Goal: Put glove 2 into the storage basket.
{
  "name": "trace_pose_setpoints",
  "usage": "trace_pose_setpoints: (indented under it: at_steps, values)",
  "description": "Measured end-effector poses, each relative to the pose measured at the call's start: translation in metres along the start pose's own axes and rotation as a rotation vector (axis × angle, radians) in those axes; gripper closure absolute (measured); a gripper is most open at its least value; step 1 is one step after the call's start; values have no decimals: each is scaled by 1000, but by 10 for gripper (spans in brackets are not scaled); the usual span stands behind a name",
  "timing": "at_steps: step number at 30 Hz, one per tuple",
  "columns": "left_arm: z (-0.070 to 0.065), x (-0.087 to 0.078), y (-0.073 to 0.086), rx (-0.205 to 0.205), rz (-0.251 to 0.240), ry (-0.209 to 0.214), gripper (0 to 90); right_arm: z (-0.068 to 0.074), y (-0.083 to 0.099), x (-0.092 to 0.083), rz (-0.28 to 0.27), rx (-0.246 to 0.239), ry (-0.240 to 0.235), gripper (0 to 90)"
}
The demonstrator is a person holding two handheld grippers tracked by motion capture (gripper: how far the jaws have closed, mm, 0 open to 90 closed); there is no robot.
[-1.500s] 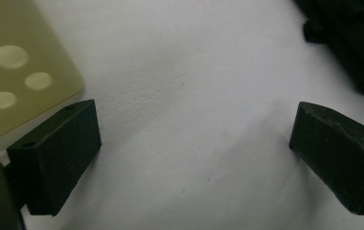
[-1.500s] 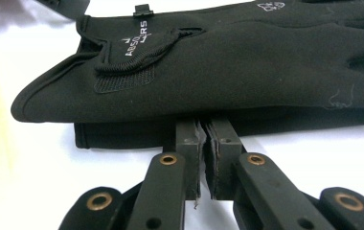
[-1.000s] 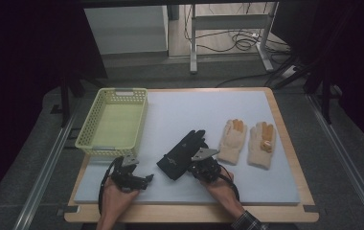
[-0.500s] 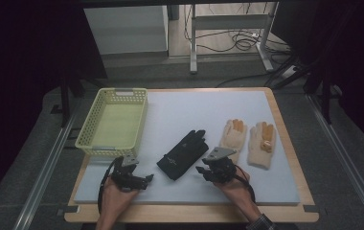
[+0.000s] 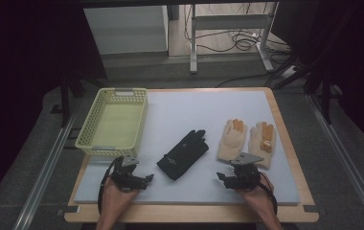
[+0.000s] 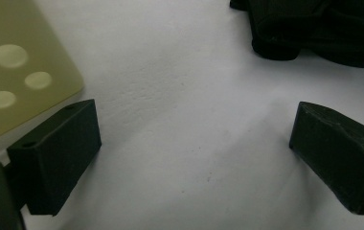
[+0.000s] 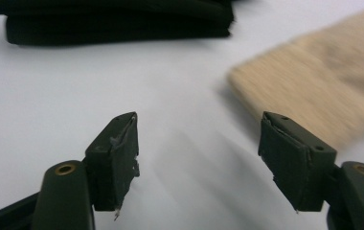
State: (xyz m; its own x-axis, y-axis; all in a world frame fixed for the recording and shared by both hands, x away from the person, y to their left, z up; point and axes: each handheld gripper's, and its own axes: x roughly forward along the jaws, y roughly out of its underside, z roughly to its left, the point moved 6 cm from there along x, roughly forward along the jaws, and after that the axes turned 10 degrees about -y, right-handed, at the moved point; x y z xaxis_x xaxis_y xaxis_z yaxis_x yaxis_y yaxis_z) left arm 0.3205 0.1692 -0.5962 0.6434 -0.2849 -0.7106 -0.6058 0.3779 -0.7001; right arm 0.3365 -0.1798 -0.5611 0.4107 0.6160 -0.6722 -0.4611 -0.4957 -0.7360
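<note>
Sorting gloves: judging from the layout, worn items go into the basket; nothing is in it yet.
right claw [image 5: 224, 178]: released, nothing between the jaws; they have just been opening. In the right gripper view the jaws stand wide over bare white mat, black glove off to the upper left, a beige cuff to the upper right. Reads as a claw that let go and is lining up on the next piece.
left claw [image 5: 146, 178]: released, empty, parked low on the mat near the basket corner. Probably waiting as the support hand.
black glove [image 5: 183, 154]: lies flat in the middle of the white mat [image 5: 189, 112], between the two claws, fingers pointing away from the person. Touched by neither claw. Placed within reach of both, so either can take it.
beige gloves [image 5: 247, 140]: pair laid side by side at the right of the mat, just beyond the right claw, cuffs toward the person. Cuffs-in suits a pinch at the cuff edge.
basket [image 5: 114, 122]: yellow-green, perforated, empty, at the left edge of the mat beyond the left claw. Sits open side up as the likely drop point.
counter [image 5: 285, 124]: wooden, carries the mat and everything on it.
risk: thin fabric on a flat mat, so the jaws may skate over the cuff instead of pinching it.
</note>
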Motion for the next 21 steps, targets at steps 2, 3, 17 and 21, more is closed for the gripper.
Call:
trace_pose_setpoints:
  at_steps: [2, 3, 17, 21]
  values:
    - [0, 0, 0, 2, 1, -1, 37, -5, 4, -4, -1, 19, 15, 262]
    - [0, 0, 0, 2, 1, 0, 37, -10, 9, -6, -3, 28, 29, 245]
    - [0, 0, 0, 2, 2, 2, 37, -17, 22, -5, 1, 42, 61, 151]
    - [0, -1, 0, 4, 1, 1, 39, -17, 23, -5, -5, 48, 66, 151]
